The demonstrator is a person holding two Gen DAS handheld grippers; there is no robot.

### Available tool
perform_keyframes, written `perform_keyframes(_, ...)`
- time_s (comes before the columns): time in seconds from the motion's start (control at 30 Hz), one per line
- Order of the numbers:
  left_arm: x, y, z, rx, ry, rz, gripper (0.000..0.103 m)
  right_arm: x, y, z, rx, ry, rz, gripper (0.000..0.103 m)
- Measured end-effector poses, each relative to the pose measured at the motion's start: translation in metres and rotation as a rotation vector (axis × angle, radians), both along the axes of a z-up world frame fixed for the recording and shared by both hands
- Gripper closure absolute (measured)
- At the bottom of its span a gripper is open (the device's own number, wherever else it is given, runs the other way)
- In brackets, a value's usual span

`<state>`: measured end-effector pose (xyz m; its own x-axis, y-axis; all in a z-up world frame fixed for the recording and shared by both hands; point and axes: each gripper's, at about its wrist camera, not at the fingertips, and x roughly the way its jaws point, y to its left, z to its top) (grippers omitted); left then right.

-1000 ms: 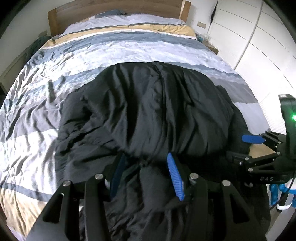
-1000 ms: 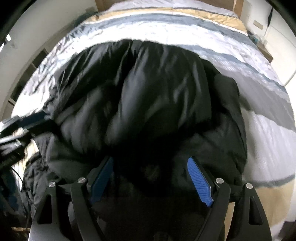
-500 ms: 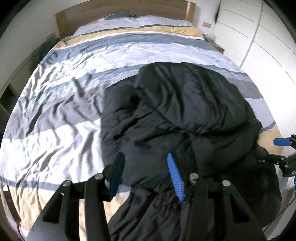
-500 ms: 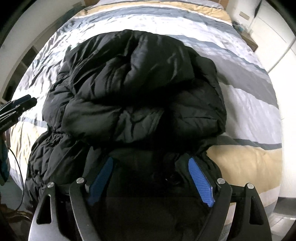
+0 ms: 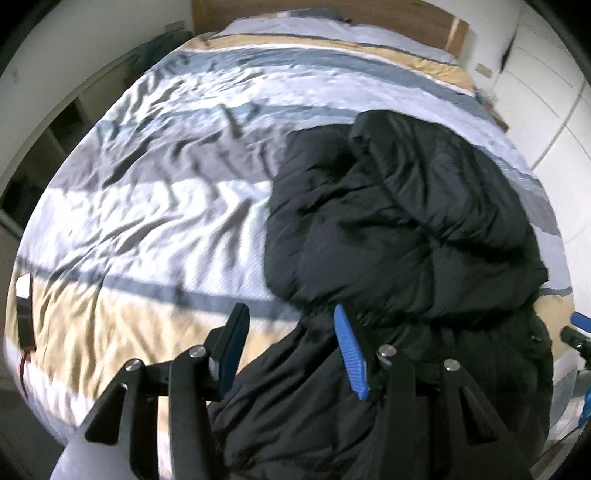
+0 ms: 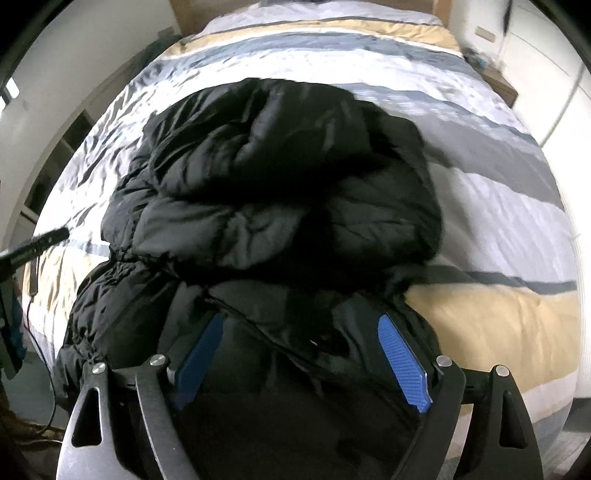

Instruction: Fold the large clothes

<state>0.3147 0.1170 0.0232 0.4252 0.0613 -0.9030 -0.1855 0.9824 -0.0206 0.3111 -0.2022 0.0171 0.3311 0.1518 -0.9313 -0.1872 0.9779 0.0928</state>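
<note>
Black puffer coat point(image 6: 280, 192) lies on bed point(image 5: 155, 206), top half folded over, lower part hanging off near edge. My left tool point(image 5: 291, 343) & right tool point(image 6: 301, 354) both wide, empty. Next, I reckon: grab the hanging hem, fold it up.

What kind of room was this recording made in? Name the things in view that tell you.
Most likely a bedroom. A bed with a striped duvet and wooden headboard fills the view, white wardrobe doors stand alongside, and a black puffer jacket lies on the bed.
</note>
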Motion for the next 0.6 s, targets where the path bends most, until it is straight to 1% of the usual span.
perform_keyframes(0.1, -0.015, 0.005, -0.002, -0.003, 0.019, 0.038, 0.057, -0.009, -0.02, -0.001, 0.004, 0.0, -0.032, 0.017)
perform_keyframes(0.2, -0.032, 0.009, 0.001, -0.004, 0.022, 0.072, 0.057, -0.018, -0.037, -0.001, 0.008, -0.002, -0.063, 0.016)
perform_keyframes(0.33, -0.049, 0.017, 0.006, 0.013, 0.033, 0.089, 0.057, -0.028, -0.053, 0.002, 0.012, -0.008, -0.083, 0.014)
perform_keyframes(0.47, -0.068, 0.038, 0.006, 0.035, 0.045, 0.134, 0.057, -0.037, -0.067, 0.003, 0.004, -0.009, -0.101, 0.013)
perform_keyframes(0.6, -0.088, 0.062, -0.005, 0.054, 0.072, 0.189, 0.057, -0.047, -0.083, 0.0, -0.005, 0.002, -0.129, 0.013)
